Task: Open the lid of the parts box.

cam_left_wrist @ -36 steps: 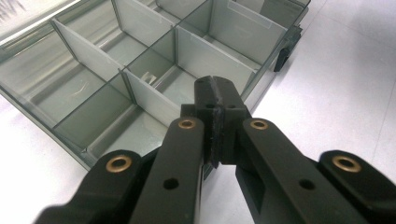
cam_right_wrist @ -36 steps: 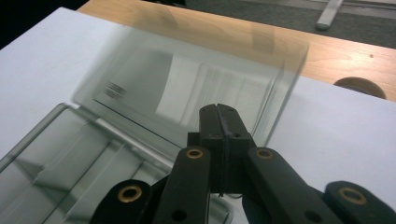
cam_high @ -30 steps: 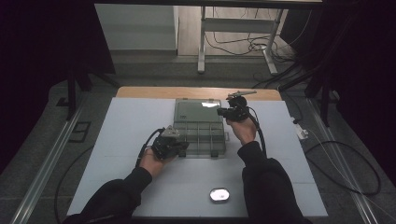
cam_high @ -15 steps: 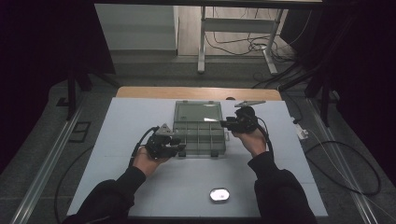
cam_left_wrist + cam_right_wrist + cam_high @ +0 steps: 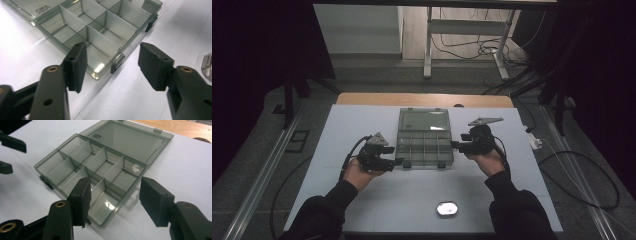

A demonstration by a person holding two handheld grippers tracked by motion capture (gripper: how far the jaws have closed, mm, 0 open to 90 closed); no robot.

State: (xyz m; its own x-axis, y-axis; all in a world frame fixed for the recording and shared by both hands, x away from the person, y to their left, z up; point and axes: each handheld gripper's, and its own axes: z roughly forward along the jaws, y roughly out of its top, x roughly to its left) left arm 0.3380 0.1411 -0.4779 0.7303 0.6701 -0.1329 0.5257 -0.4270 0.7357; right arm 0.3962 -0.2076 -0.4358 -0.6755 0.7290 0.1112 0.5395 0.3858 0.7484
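A smoky clear compartment box lies open in the middle of the white table, lid folded back flat. Its dividers form several empty cells. My left gripper is at the box's near left corner and stands open, its jaws either side of a front latch. My right gripper is open at the box's right edge, jaws spread before the near right cell. The left gripper's fingertips appear at the far left of the right gripper view.
A small shiny round object lies near the table's front edge, also seen at the right edge of the left gripper view. A wooden strip runs along the table's back. Cables and a metal stand are on the floor beyond.
Both grippers moved down toward the box's front. The right one dropped from beside the lid to the box's right edge; the left shifted right to the near left corner.
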